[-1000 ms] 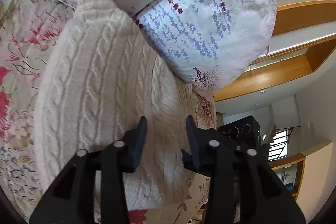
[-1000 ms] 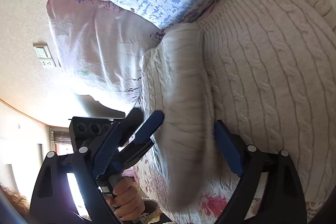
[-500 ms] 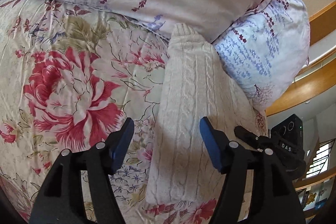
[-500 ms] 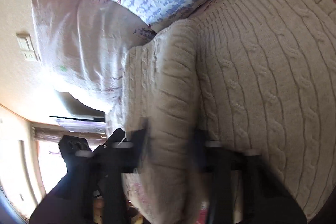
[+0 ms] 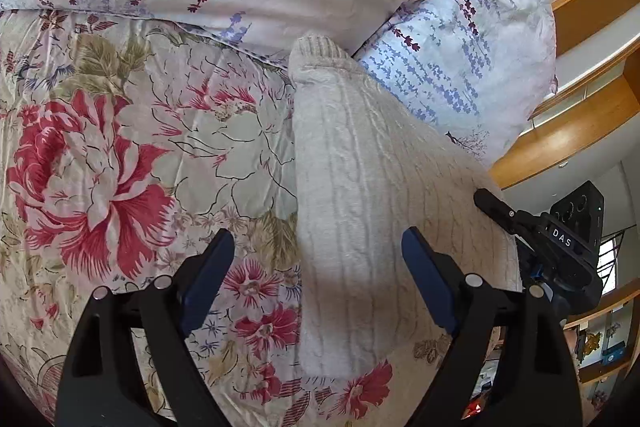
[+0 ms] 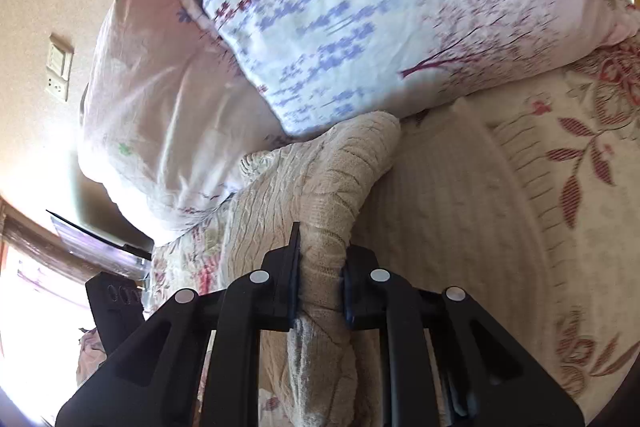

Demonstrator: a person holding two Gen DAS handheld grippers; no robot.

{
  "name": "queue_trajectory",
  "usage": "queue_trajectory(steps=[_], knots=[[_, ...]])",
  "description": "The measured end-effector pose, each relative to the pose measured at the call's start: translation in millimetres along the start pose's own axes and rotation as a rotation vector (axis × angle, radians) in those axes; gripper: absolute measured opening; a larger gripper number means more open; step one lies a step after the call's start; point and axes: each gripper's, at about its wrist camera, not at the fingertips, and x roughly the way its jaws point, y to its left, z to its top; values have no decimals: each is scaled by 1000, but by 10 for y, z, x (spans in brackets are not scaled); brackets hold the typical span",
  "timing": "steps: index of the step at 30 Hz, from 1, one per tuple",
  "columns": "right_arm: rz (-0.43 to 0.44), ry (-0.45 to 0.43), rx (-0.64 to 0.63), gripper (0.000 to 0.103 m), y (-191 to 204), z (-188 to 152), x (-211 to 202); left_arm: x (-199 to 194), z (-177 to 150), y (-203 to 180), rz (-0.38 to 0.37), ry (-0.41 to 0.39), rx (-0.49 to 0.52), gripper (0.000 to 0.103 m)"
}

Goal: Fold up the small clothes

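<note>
One cream cable-knit sweater (image 5: 352, 187) lies on the floral bedspread (image 5: 120, 147) against the pillows (image 5: 460, 67); the left gripper (image 5: 318, 275) hangs wide open and empty above it. From the right wrist, the right gripper (image 6: 320, 267) pinches a bunched fold of sweater (image 6: 320, 219). The knit looks soft, thick and floppy, so grip edges.

The right hand-held gripper (image 6: 320, 267) pinches a bunched sleeve (image 6: 344, 195) of the cream sweater (image 6: 448, 211), which lies on the bed (image 6: 592, 163) beside two pillows (image 6: 360, 7).
</note>
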Motion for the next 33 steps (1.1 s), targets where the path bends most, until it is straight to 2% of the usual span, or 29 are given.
queue_trajectory(steps=[7,9,12,15,20,22,23,25,26,29,31,33], knots=[[-151,-42,8,17,-369,26,-274,111,-67,-121,-43,42,34,85],[-232,-24,-3,17,-487,26,-278,175,-93,-170,-48,61,49,86],[-300,13,-36,17,-563,-5,-232,263,-138,-236,-50,85,65,86],[-271,-43,-137,17,-382,-40,-284,323,-158,-277,-54,98,70,85],[-319,-112,-308,17,-199,-54,-277,398,-171,-324,-60,107,77,85],[-384,-75,-313,17,-310,-42,-167,419,-184,-343,-62,109,86,85],[-412,-25,-270,17,-476,-14,-84,429,-191,-345,-61,112,88,85],[-385,19,-177,21,-701,3,-23,450,-207,-357,-63,124,93,84],[-360,8,-140,25,-741,14,-66,448,-213,-363,-65,126,98,84],[-266,-11,-21,53,-851,31,-267,437,-235,-384,-79,130,113,80],[-209,-18,19,56,-917,-45,-441,433,-253,-387,-90,144,115,78],[-188,-15,38,56,-988,-142,-544,419,-288,-382,-104,156,115,77]])
